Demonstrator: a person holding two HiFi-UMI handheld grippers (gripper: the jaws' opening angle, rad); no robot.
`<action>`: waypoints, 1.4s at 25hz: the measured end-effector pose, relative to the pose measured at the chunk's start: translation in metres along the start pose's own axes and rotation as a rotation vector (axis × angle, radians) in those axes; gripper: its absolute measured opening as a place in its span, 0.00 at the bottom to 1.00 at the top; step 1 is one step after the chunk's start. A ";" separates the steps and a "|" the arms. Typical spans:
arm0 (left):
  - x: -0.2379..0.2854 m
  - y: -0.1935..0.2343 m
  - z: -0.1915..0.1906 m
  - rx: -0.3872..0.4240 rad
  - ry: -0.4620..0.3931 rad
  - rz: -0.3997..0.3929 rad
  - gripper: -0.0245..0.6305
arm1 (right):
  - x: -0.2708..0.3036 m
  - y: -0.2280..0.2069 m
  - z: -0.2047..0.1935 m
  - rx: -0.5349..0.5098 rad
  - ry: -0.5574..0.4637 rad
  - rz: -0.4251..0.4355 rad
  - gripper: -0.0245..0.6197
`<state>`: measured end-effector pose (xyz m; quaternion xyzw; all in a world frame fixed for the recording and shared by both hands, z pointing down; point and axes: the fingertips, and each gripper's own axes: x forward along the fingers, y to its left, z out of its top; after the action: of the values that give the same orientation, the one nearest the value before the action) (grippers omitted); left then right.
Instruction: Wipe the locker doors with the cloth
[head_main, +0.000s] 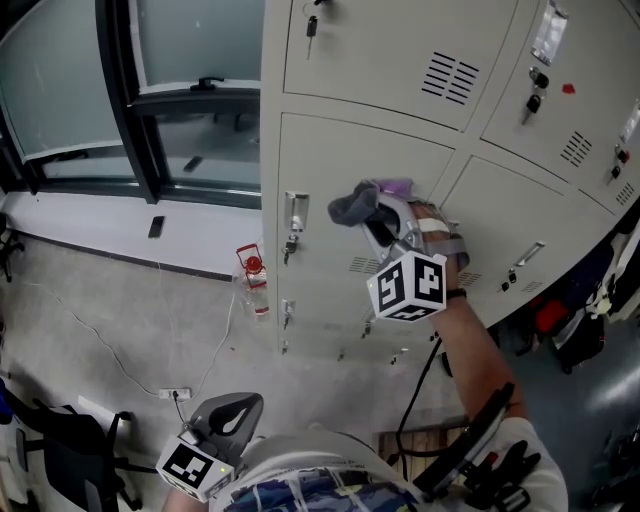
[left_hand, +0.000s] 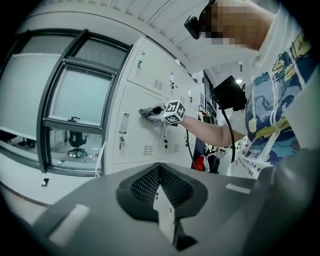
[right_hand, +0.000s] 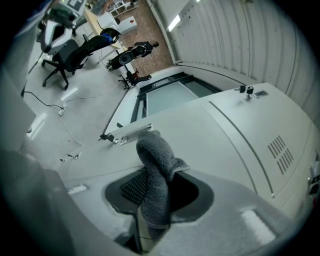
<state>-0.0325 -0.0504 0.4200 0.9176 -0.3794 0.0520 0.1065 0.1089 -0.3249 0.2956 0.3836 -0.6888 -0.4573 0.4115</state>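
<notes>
While right gripper (head_main: 380, 222) clamps cloth (head_main: 352, 205) at locker door (head_main: 330, 160), left gripper (head_main: 238, 408) hangs closed, empty.

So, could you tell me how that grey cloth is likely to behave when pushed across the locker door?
Probably floppy: the cloth folds over itself in the right claw. Likely light and grippy rather than slippery, given its fuzzy pile, so it should drag softly over the locker door.

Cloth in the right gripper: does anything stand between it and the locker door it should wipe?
Nothing visible does. The cloth, clamped in the right gripper, is close to the bare face of the locker door; the door's handle sits off to one side.
</notes>
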 end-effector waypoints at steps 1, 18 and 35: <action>0.000 -0.001 0.000 -0.001 0.001 -0.001 0.04 | 0.002 0.010 -0.002 0.006 0.003 0.017 0.22; 0.003 0.002 0.001 0.026 0.026 0.014 0.04 | 0.042 0.175 -0.040 0.077 0.062 0.301 0.22; 0.002 0.006 0.000 0.019 0.027 0.032 0.04 | 0.063 0.267 -0.064 0.100 0.116 0.497 0.22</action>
<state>-0.0351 -0.0561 0.4212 0.9115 -0.3922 0.0697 0.1022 0.1037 -0.3250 0.5774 0.2481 -0.7588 -0.2847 0.5307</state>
